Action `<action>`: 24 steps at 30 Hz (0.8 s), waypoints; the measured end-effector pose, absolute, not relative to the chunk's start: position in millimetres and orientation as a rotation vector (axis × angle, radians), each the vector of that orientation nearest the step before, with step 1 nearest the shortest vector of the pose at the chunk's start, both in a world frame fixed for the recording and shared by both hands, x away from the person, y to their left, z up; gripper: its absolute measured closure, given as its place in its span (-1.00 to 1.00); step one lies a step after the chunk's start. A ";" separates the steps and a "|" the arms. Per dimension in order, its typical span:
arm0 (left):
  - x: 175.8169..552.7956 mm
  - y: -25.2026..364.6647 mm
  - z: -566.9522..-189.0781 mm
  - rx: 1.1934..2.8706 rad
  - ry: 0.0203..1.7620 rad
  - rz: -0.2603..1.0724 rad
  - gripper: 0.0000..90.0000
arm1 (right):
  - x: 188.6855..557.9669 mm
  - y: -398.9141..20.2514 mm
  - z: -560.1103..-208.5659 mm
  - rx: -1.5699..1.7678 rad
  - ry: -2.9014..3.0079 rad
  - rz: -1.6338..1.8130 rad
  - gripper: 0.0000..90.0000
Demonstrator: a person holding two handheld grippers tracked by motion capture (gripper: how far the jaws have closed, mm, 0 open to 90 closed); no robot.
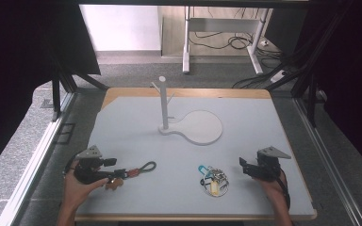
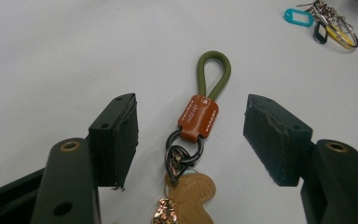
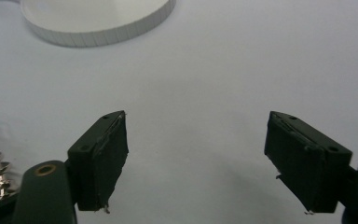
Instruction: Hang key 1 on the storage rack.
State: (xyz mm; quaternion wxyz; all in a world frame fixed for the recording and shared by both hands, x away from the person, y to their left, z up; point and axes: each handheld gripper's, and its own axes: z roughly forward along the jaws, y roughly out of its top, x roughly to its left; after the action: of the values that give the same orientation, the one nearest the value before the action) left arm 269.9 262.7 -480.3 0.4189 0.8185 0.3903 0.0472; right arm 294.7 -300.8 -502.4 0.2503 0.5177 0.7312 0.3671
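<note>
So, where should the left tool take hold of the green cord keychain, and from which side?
Probably at the brown leather clasp of the keychain. It is the thickest, stiffest part and lies flat between the open jaws of the left tool. Come straight down from above, jaws closing across its width; the green loop stays free for hanging.

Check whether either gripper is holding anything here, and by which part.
Nothing is held: the left gripper stands open around the keychain, and the right gripper is open over bare table.
</note>
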 end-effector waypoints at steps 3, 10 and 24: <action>270.7 264.0 -480.6 2.014 1.005 0.098 -0.24 | 289.1 -304.3 -501.1 1.369 1.987 1.021 -0.49; 270.8 261.4 -478.4 2.005 1.026 0.105 -0.27 | 283.0 -309.4 -500.7 1.344 2.007 1.021 -0.44; 271.6 256.7 -476.4 2.033 1.017 0.122 -0.22 | 277.1 -320.9 -497.9 1.382 1.957 1.051 -0.31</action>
State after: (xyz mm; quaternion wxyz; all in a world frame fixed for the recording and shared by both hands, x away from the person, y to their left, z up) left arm 271.6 256.7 -476.4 0.4191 0.8109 0.4056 0.0486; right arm 277.1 -320.9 -497.9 0.2597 0.5101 0.7224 0.3879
